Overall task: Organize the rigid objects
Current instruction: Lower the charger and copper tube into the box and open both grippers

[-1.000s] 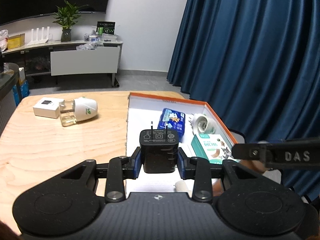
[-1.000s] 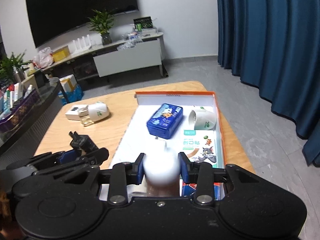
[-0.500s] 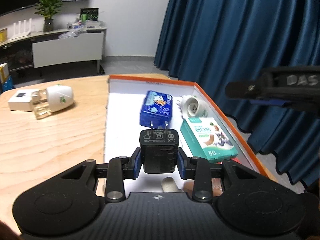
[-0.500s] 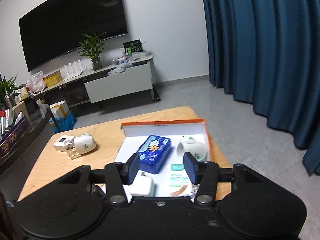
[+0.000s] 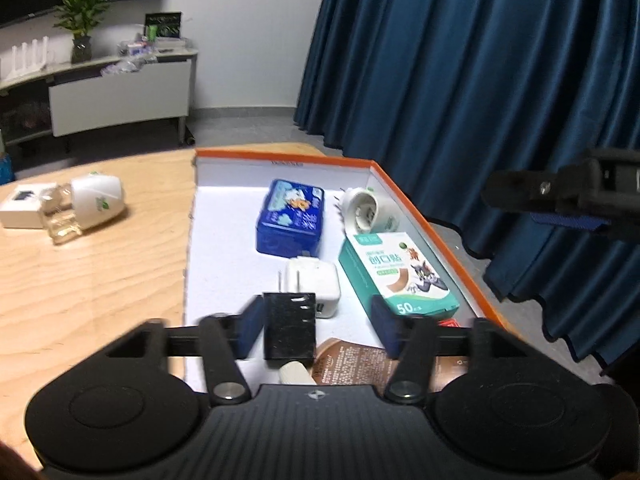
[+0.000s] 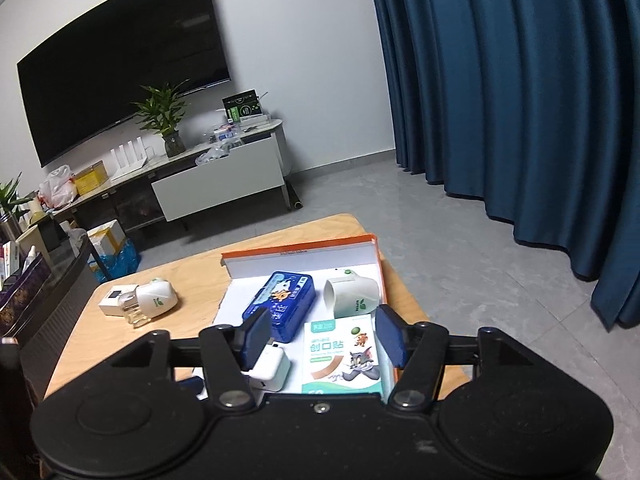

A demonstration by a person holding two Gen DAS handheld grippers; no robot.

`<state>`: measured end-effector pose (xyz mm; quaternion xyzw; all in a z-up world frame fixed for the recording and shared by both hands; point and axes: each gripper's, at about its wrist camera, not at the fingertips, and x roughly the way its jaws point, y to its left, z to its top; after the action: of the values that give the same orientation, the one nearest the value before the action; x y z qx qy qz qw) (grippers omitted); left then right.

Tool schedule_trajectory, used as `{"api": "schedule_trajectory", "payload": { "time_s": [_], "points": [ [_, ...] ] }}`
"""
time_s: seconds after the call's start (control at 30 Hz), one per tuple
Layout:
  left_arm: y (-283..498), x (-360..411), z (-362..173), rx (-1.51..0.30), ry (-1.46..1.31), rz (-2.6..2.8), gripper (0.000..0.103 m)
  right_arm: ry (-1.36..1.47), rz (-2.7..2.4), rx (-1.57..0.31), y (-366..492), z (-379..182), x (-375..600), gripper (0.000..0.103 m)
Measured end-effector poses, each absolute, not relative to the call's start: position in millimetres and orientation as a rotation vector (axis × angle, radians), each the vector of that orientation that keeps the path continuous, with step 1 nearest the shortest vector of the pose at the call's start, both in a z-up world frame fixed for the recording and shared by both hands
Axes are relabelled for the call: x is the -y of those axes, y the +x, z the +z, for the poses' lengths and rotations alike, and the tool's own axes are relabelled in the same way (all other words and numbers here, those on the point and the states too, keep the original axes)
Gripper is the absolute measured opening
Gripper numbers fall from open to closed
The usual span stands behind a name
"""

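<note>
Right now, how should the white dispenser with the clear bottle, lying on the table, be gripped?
Grip the white dispenser across its rounded white body, coming from above. It lies on its side on the table, and the clear bottle end is narrower and slicker.

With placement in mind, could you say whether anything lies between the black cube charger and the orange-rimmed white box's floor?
Yes: a cream tube end and brown printed packet lie under the black charger; a white cube charger sits just beyond.

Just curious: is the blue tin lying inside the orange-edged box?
Yes, the blue tin lies on the white floor of the orange-edged box.
</note>
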<state>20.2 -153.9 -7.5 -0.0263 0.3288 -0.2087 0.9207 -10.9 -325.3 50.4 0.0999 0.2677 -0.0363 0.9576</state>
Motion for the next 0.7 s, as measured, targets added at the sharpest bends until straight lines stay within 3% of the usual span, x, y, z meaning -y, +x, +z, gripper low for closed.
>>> {"api": "schedule_trajectory", "payload": {
  "time_s": [0.13, 0.2, 0.7],
  "points": [
    [16, 148, 7, -0.654, -0.029, -0.356, 0.082, 0.185, -0.064, -0.544, -14, 55, 314, 0.075],
    [13, 141, 14, -0.642, -0.029, -0.317, 0.086, 0.175, -0.055, -0.547, -16, 57, 307, 0.083],
    [-3, 73, 39, -0.618, -0.067, -0.124, 0.09, 0.11, 0.072, -0.573, -18, 67, 244, 0.086]
  ]
}}
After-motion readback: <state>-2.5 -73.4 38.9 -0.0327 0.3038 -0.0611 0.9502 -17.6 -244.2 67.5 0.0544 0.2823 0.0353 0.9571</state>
